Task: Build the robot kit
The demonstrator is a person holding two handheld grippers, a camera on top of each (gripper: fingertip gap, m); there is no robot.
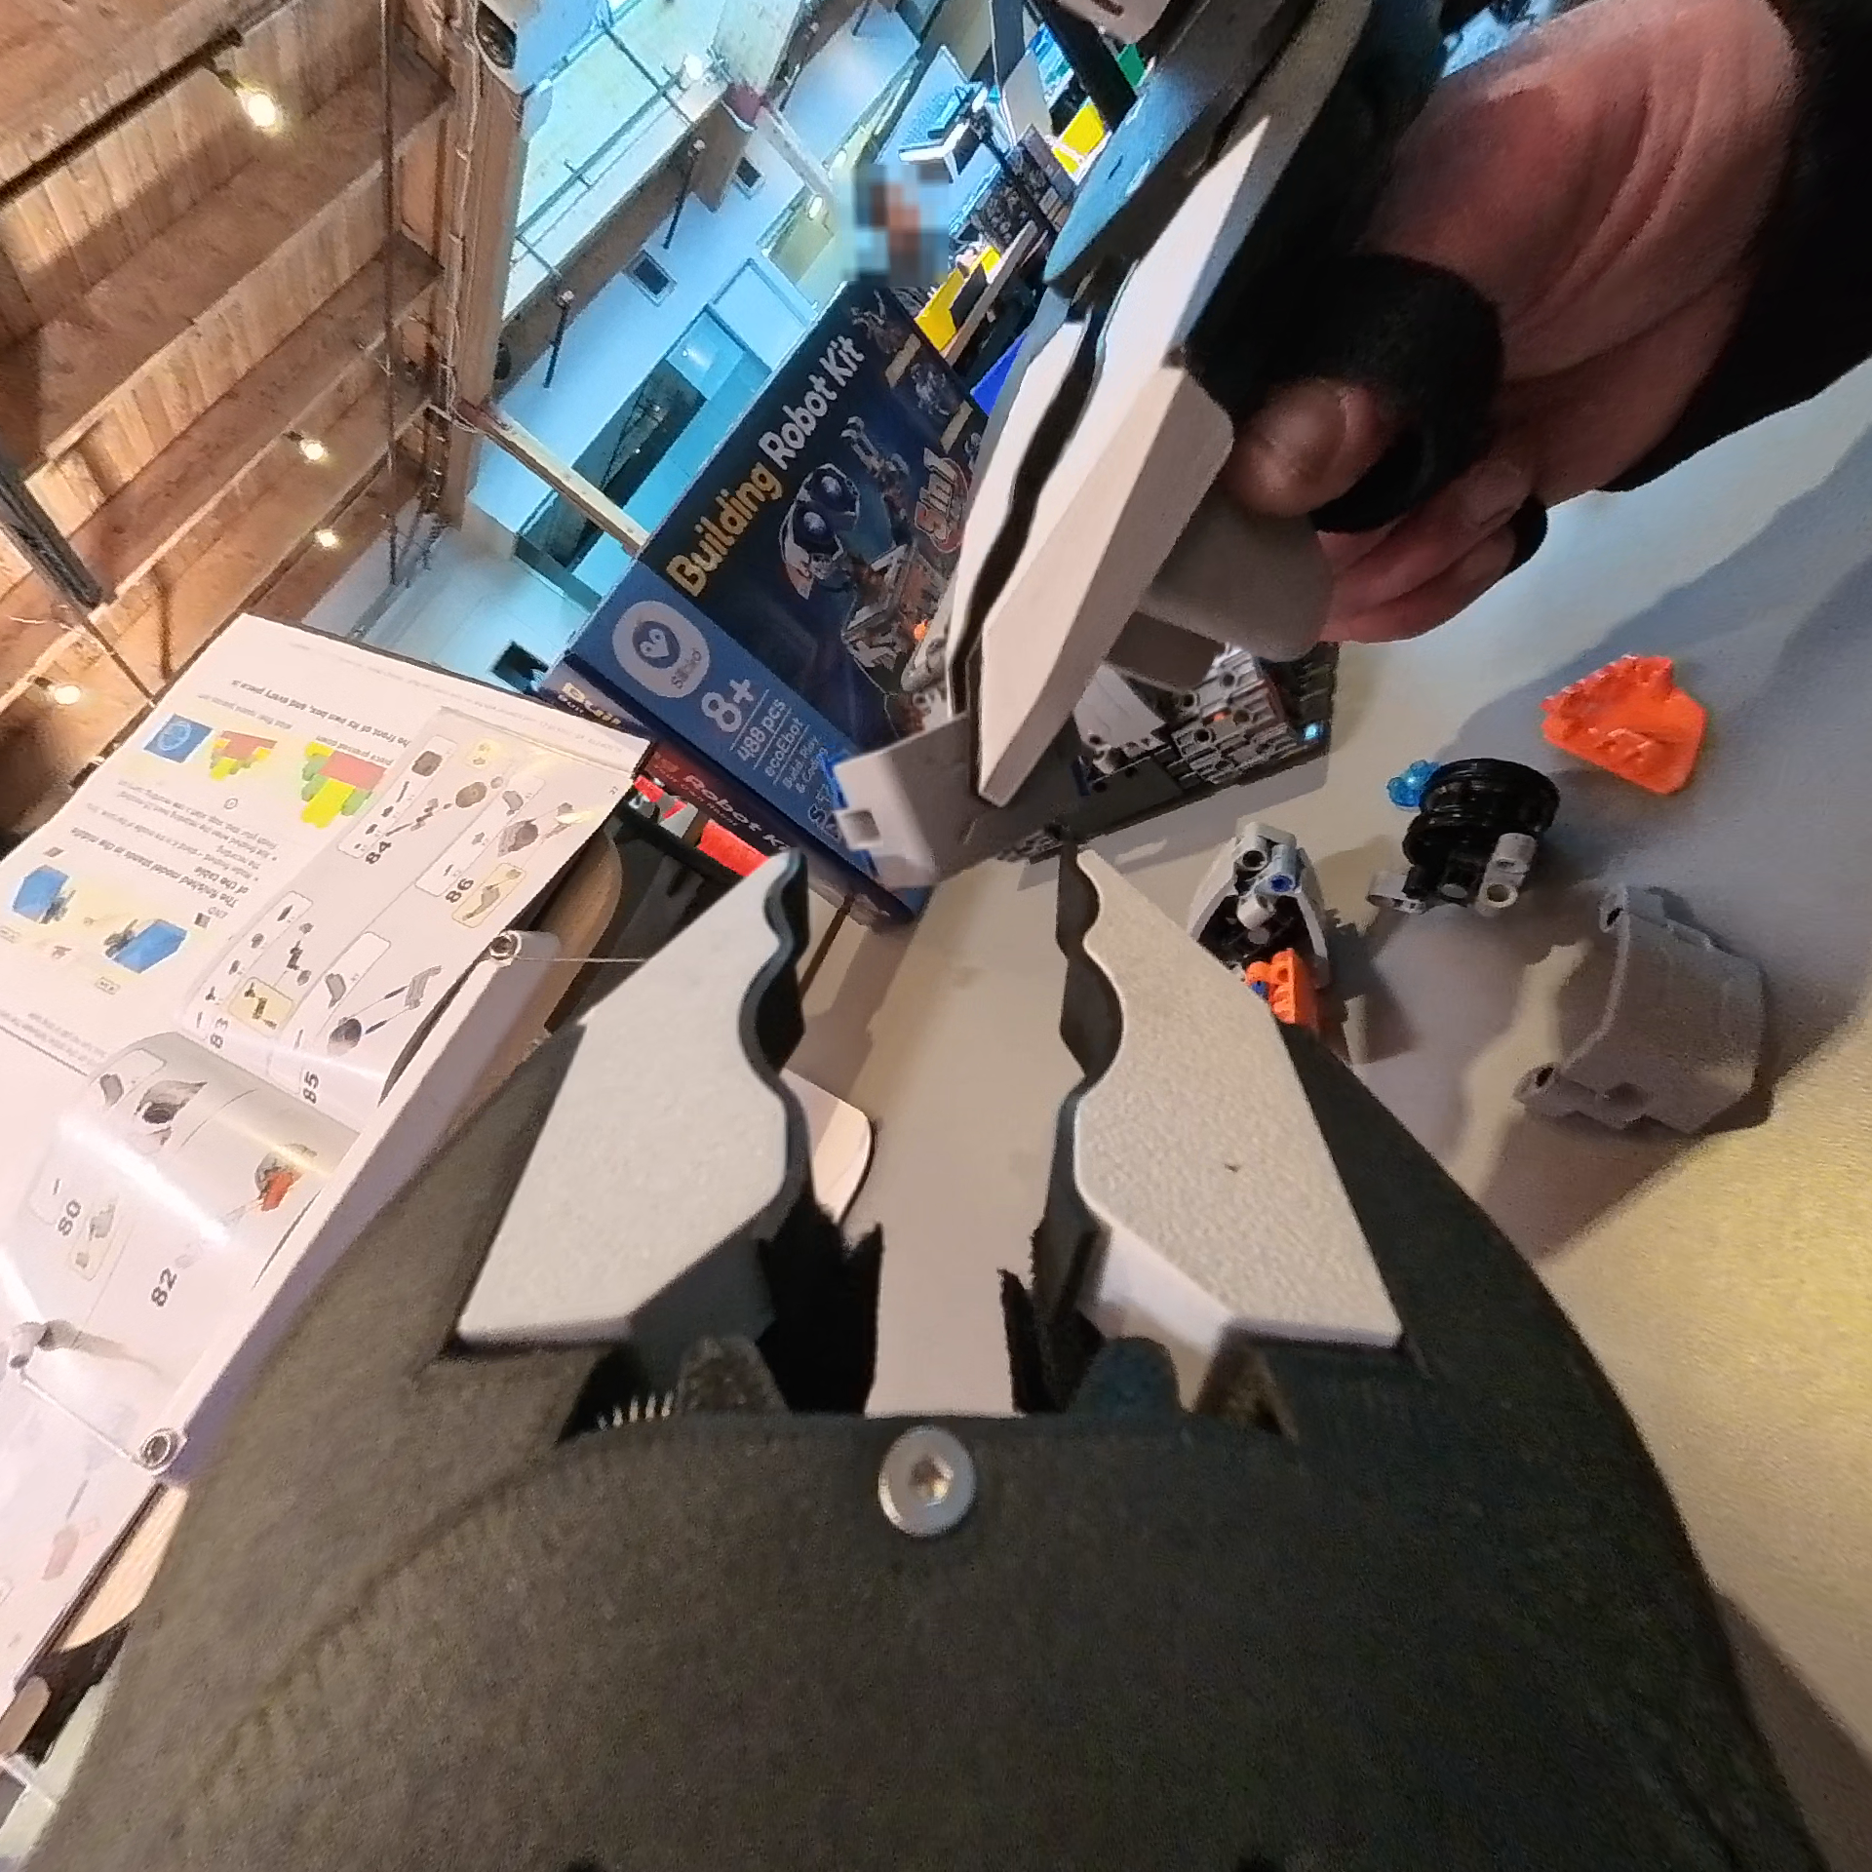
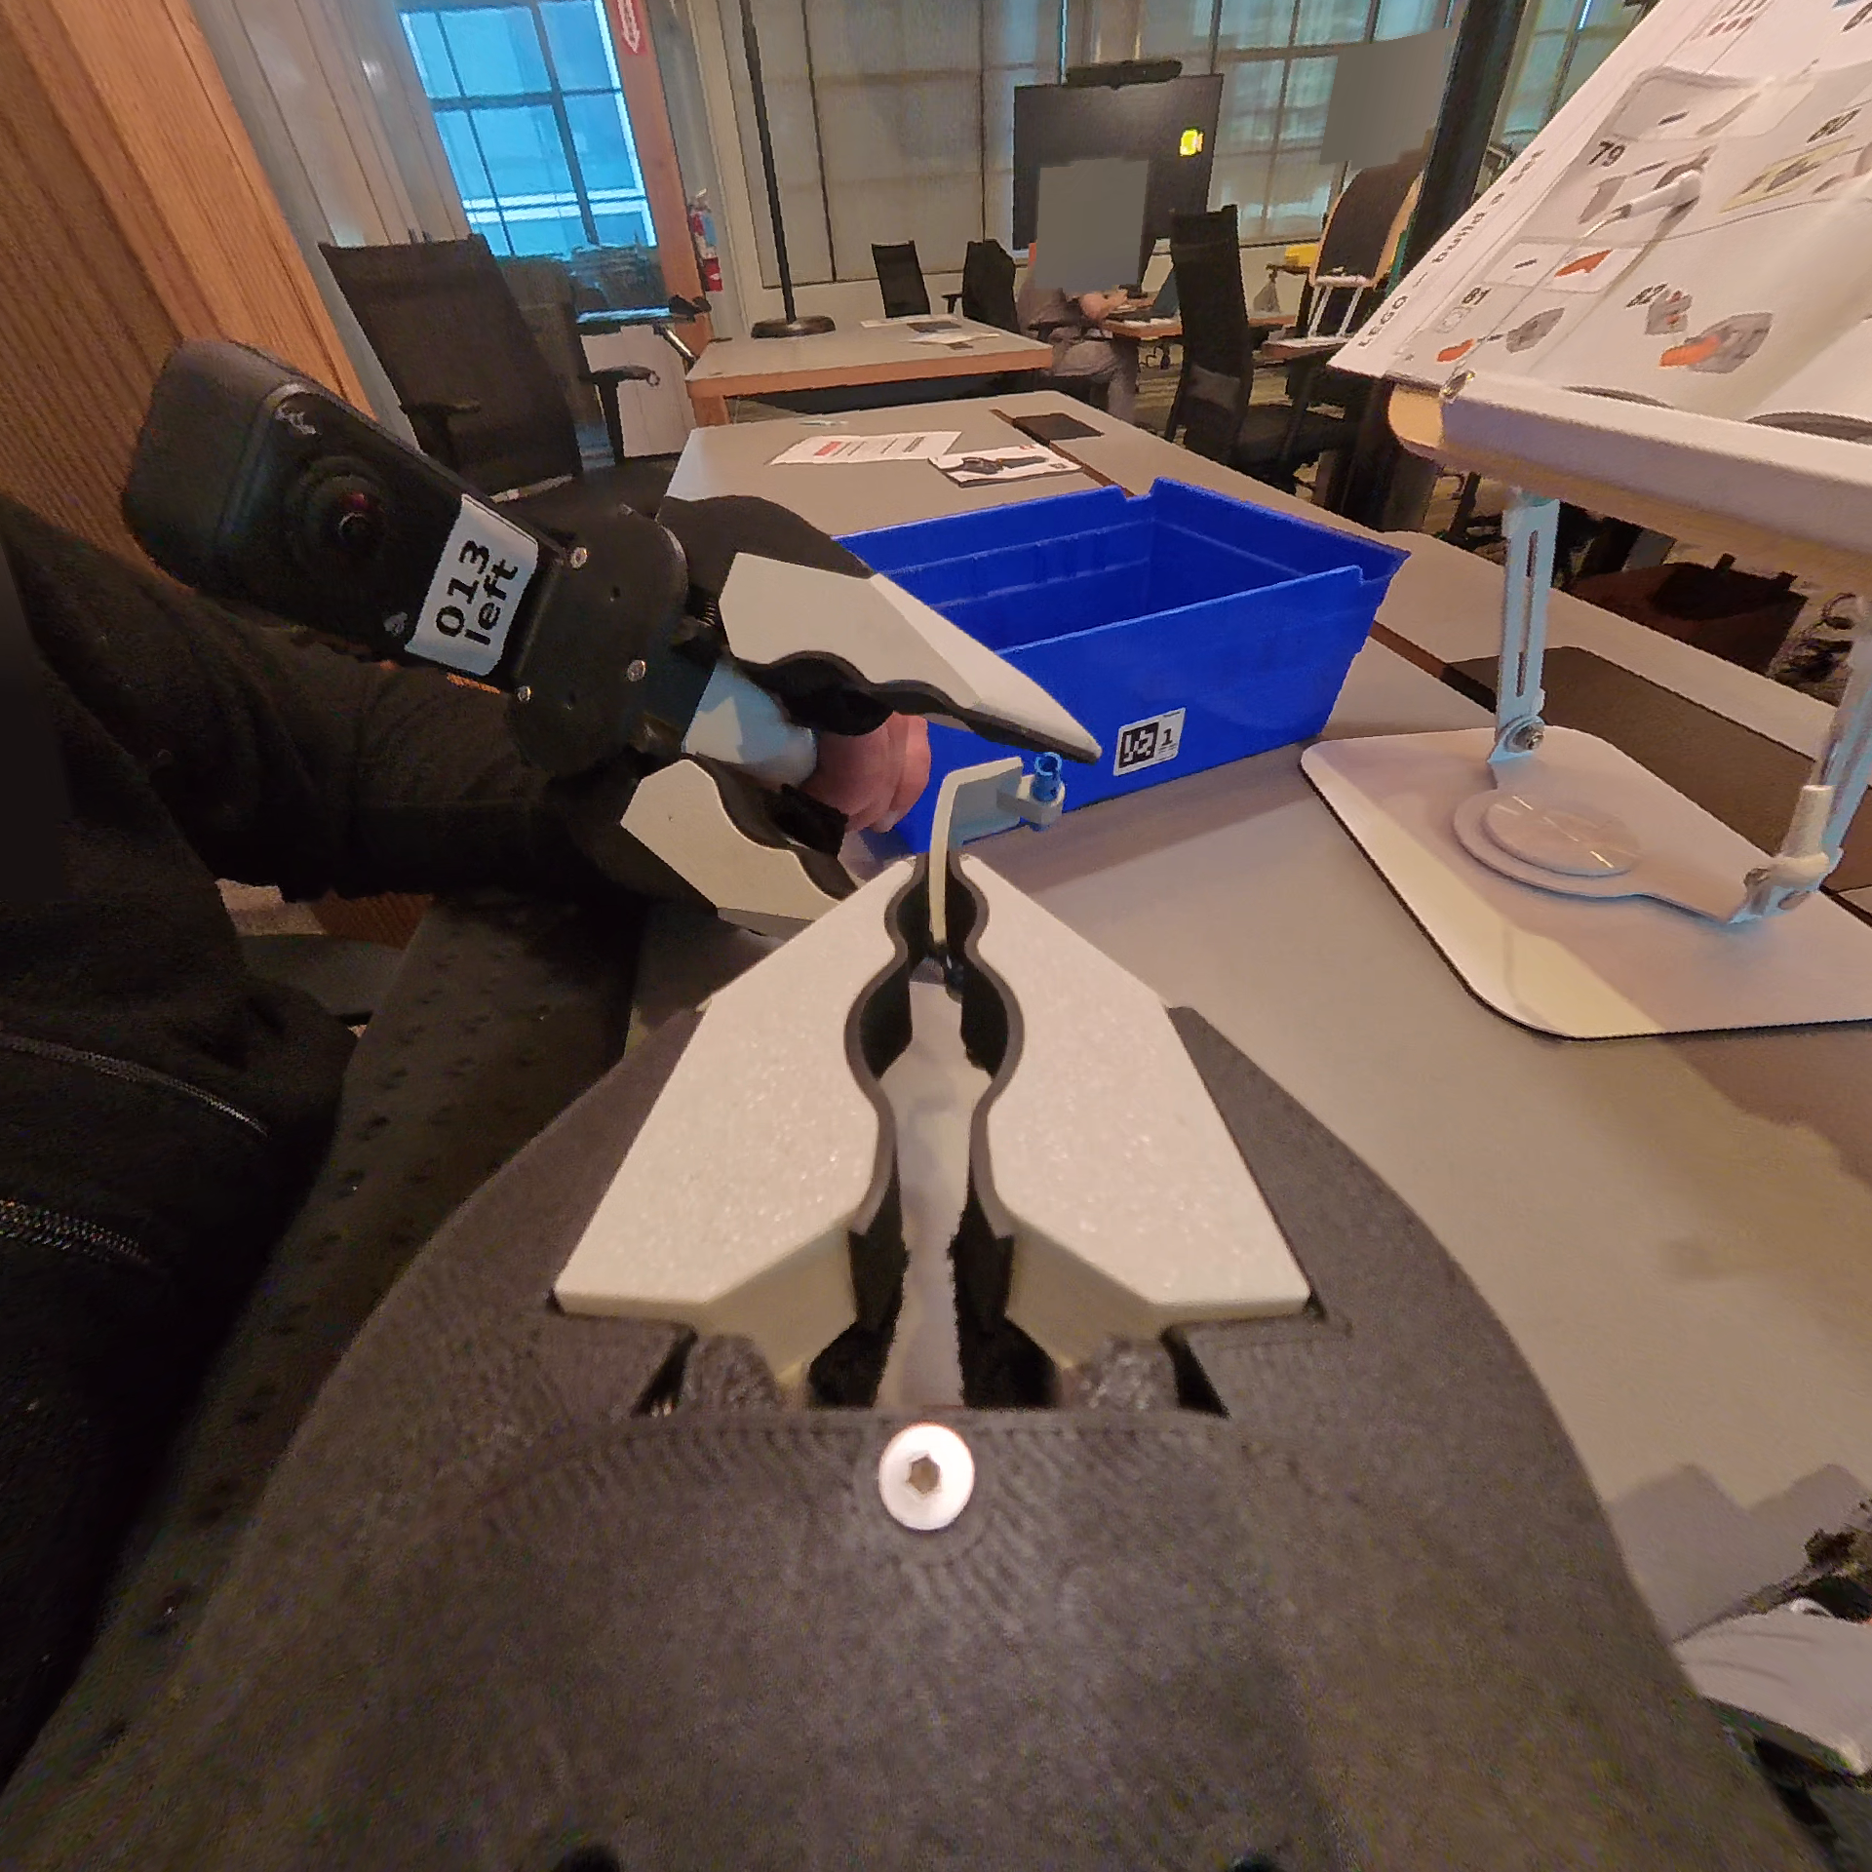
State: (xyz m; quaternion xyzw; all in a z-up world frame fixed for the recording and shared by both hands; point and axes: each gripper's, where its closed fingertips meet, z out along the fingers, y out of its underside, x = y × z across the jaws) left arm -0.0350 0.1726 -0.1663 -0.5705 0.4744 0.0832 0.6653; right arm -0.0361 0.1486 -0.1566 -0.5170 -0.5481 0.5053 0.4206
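Here the right gripper (image 2: 937, 897) has its jaws closed on a thin white panel piece (image 2: 944, 851), which carries a grey block with a blue pin (image 2: 1048, 767) at its far end and is held above the grey table (image 2: 1317, 1013). The left gripper (image 1: 927, 876) has its jaws standing apart and empty, its tips just beside that same white panel (image 1: 891, 800). Loose on the table to the right lie a grey curved shell (image 1: 1661, 1023), a black wheel assembly (image 1: 1469, 831), an orange part (image 1: 1631, 729) and a small grey-and-orange subassembly (image 1: 1266, 912). An instruction booklet (image 1: 253, 912) rests open on a white stand (image 2: 1519, 861), a kit box (image 1: 770, 608) stands behind, and a blue bin (image 2: 1165, 628) sits farther off.
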